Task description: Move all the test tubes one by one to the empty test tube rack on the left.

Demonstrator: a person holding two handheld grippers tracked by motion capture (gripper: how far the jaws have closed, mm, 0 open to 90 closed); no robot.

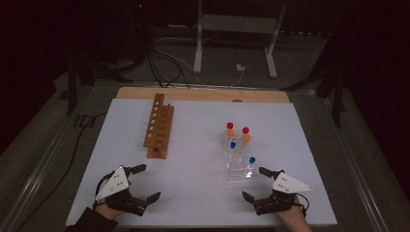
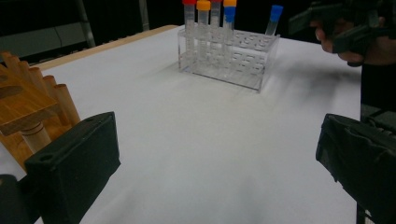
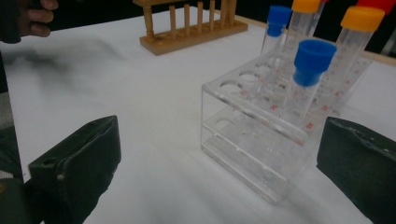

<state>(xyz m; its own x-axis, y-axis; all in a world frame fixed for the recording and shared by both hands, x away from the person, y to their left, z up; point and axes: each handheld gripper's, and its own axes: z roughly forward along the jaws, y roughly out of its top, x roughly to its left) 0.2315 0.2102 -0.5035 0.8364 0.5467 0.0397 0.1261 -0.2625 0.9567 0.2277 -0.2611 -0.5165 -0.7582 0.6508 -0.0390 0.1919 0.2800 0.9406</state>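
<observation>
Reaching for a capped tube from here looks risky mainly because the clear rack (image 1: 238, 166) is light and stands at the near right of the white worktop (image 1: 193, 193), just ahead of the right gripper (image 1: 258, 186). Both grippers rest low at the near edge with jaws spread wide and nothing between them; the left gripper (image 1: 145, 182) sits well apart from the tubes, close to the wooden rack (image 1: 158, 129).

A sideways nudge from a wide jaw could slide or tip the clear rack, and I judge the nearest blue-capped tube (image 3: 309, 77), which leans in its hole, the likeliest to be knocked. The 6 tubes stand close together, so jaws closing on 1 may catch a neighbour's cap: 2 red, 2 orange and 2 blue.

Between the racks the worktop is bare, so nothing blocks a carry across. Cables and a metal stand (image 1: 237, 29) lie beyond the far edge, out of the way.
</observation>
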